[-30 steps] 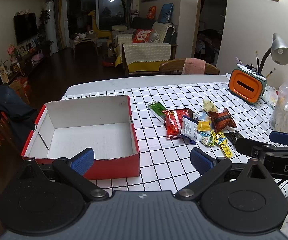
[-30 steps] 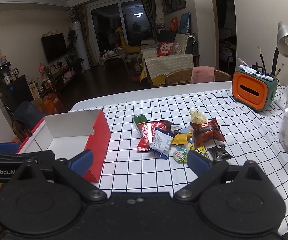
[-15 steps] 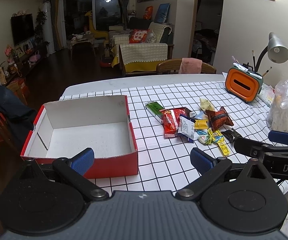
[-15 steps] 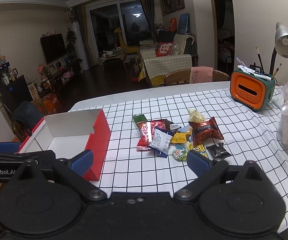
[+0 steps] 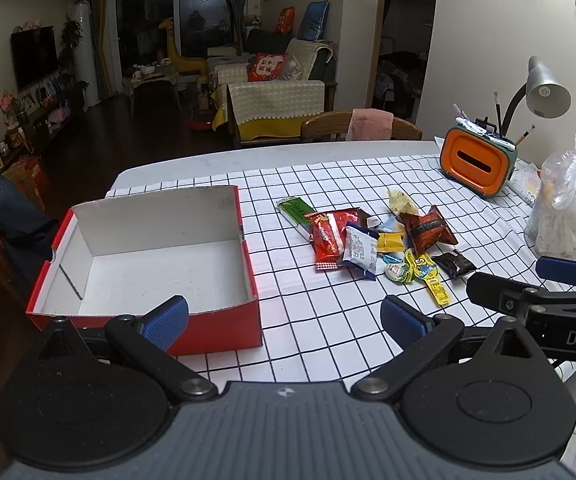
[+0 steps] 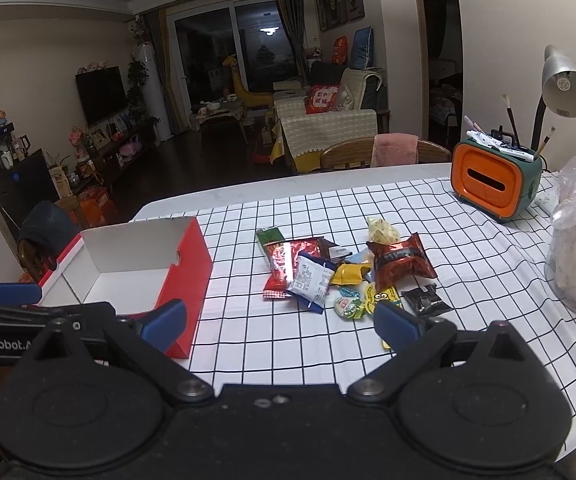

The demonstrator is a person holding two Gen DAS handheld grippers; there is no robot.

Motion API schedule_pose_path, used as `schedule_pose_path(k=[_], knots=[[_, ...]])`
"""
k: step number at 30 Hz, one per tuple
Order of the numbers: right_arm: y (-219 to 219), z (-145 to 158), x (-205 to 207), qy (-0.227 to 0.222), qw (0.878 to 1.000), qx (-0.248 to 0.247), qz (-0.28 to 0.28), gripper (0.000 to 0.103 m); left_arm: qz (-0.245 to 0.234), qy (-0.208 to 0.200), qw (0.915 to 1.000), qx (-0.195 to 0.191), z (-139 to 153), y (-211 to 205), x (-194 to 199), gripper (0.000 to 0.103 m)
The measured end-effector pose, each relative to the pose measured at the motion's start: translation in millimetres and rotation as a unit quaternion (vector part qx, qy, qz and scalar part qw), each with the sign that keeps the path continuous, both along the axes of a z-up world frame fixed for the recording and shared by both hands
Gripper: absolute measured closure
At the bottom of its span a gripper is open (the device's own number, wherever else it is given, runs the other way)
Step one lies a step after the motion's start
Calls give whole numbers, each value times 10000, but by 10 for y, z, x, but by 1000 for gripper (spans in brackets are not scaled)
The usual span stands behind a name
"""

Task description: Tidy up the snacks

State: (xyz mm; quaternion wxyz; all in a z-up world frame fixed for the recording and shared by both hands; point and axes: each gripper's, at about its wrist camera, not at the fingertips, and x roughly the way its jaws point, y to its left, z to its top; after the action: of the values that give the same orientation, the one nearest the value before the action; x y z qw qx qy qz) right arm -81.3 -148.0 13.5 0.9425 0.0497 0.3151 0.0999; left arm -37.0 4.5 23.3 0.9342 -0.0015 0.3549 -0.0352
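Snacks (image 5: 372,240) sit in a loose overlapping pile mid-bench on the checked cloth (image 5: 328,320), just right of the empty red box (image 5: 148,256). Left hand-held gripper (image 5: 284,316) jaws apart, holding nothing, low at the near edge; right hand-held gripper (image 6: 280,320) also apart and empty. Best start is probably an outlying piece: the black wrapper (image 6: 424,300) or the Minions stick (image 5: 428,272). Come in low, pinch one edge only, and avoid dragging neighbours. Box stays untouched.
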Motion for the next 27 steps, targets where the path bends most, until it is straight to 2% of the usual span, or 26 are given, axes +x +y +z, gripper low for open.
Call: schedule_pose_path(k=[7, 14, 19, 25, 27], knots=[[-156, -92, 166, 56, 10000, -62, 28, 3, -49, 138, 9999, 44, -95, -201, 222, 0], [-471, -274, 458, 280, 9996, 68, -4, 3, -104, 466, 9987, 201, -250, -493, 591, 0], [-747, -431, 715, 537, 9983, 224, -107, 3, -131, 729, 9971, 146, -362, -640, 853, 0], [-1018, -663, 1022, 670, 9977, -23, -105, 6, -215, 913, 9954, 213, -526, -848, 1161, 0], [-1110, -764, 1137, 727, 9972, -141, -50, 10, -213, 957, 9947, 294, -599, -937, 1268, 0]])
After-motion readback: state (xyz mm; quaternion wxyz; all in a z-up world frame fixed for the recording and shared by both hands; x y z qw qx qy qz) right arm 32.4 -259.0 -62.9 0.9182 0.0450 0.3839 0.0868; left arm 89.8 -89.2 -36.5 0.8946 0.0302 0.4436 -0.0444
